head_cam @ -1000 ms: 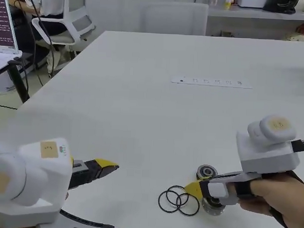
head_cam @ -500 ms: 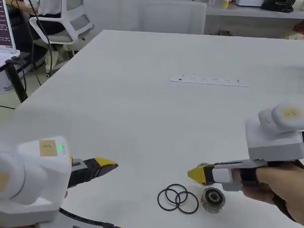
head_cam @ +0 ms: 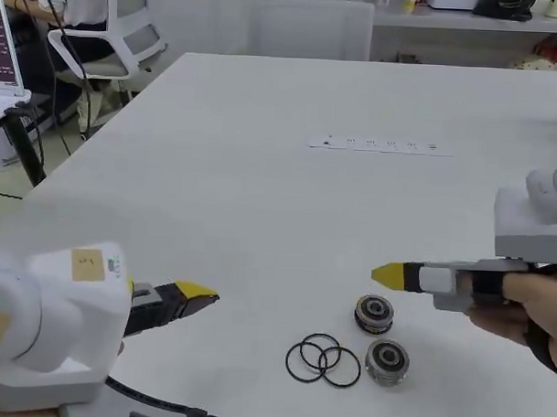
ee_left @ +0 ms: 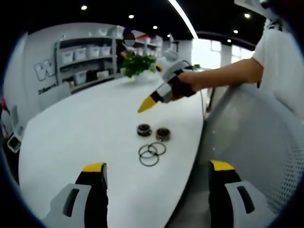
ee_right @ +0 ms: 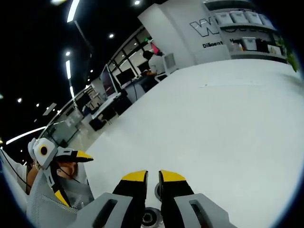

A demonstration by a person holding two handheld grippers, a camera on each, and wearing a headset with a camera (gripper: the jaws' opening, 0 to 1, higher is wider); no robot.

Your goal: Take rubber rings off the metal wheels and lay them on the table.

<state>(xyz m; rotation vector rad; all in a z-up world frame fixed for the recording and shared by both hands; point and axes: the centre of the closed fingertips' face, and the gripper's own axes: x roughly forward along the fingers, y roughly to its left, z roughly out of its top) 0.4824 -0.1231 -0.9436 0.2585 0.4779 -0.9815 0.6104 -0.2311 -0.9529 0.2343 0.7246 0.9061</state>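
**A:** Which tool is better placed for the wheels?

**B:** The right gripper [head_cam: 391, 276]. Its jaws are all but together and hold nothing. The dark-rimmed wheel [head_cam: 375, 312] lies just under its tip, and the second wheel [head_cam: 387, 358] lies just beside that one, a little further back along the tool. Both rest flat, axle up, so a rim would have to be taken from above or from the side.

**A:** Is there a ring left to pull?

**B:** Possibly on the darker one, but it is too small to tell.

**A:** And the loose ones?

**B:** Three rubber rings [head_cam: 323, 359] lie overlapped on the table [head_cam: 261, 171], just past the wheels. Well beyond them sits the left gripper [ee_left: 157, 167], its jaws wide apart and empty.

**A:** Any obstacle?

**B:** Nothing stands between tip and wheels. A white strip [head_cam: 381, 146] lies far off to one side.
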